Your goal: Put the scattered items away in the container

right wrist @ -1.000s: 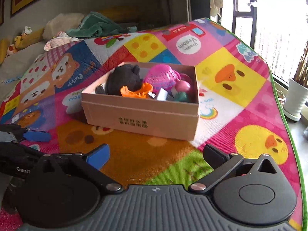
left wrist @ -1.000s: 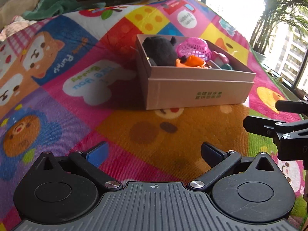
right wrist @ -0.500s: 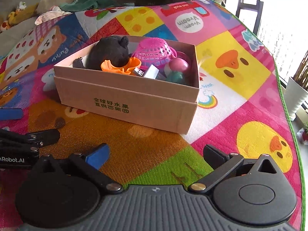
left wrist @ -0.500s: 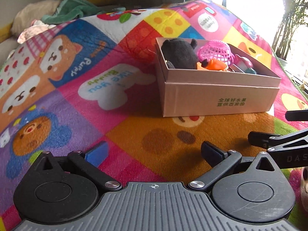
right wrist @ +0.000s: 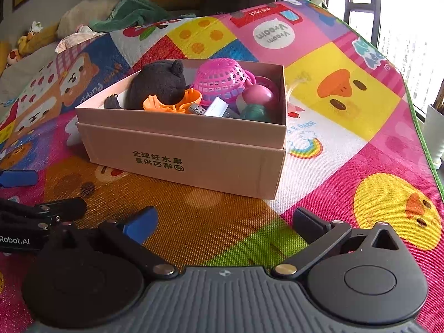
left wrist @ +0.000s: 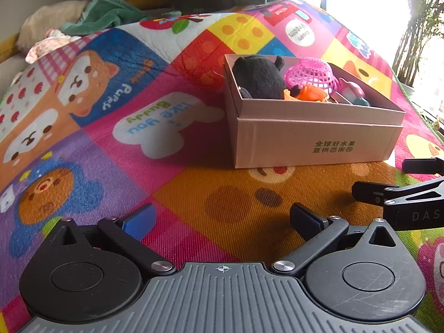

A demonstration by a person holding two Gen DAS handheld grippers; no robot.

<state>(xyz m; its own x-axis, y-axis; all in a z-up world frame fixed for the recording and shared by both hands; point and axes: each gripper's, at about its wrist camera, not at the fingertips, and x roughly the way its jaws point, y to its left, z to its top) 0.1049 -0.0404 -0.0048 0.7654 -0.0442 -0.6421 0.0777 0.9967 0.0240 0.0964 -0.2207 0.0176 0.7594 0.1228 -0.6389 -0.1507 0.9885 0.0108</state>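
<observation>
A tan cardboard box (left wrist: 316, 144) (right wrist: 194, 163) sits on the colourful play mat. It holds a black plush toy (left wrist: 258, 76) (right wrist: 158, 84), a pink plastic basket (left wrist: 312, 75) (right wrist: 222, 79), an orange piece (right wrist: 173, 102), a white USB stick (right wrist: 213, 108) and small pink and teal balls (right wrist: 256, 102). My left gripper (left wrist: 222, 217) is open and empty, low over the mat in front of the box. My right gripper (right wrist: 222, 219) is open and empty, near the box's front. Each gripper shows at the edge of the other's view.
The play mat (left wrist: 138, 127) covers the whole surface. A green towel (right wrist: 130, 14), a beige cushion and small clothes lie at the far left end. A window and potted plants (left wrist: 419, 22) stand past the mat's right edge.
Both grippers have shifted a little: the box sits further right in the left view and larger in the right view. Both stayed open and empty.
</observation>
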